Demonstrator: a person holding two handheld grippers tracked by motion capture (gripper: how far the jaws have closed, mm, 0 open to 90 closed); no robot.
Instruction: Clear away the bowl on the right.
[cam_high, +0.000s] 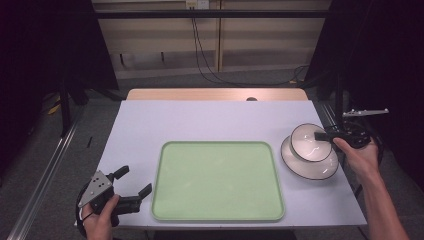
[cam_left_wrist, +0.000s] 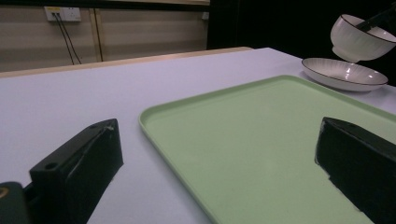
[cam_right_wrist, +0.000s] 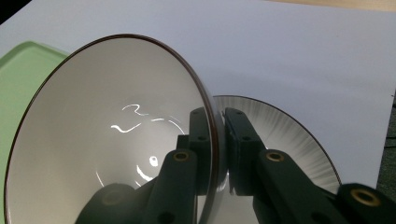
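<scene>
White bowl (cam_high: 310, 142) in right tool (cam_high: 326, 135), above plate (cam_high: 308, 165).

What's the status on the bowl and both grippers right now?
Right gripper shut on the bowl rim, bowl held clear above the plate. Left gripper open, empty, beside the green tray. Nothing in the way on the tray.
</scene>
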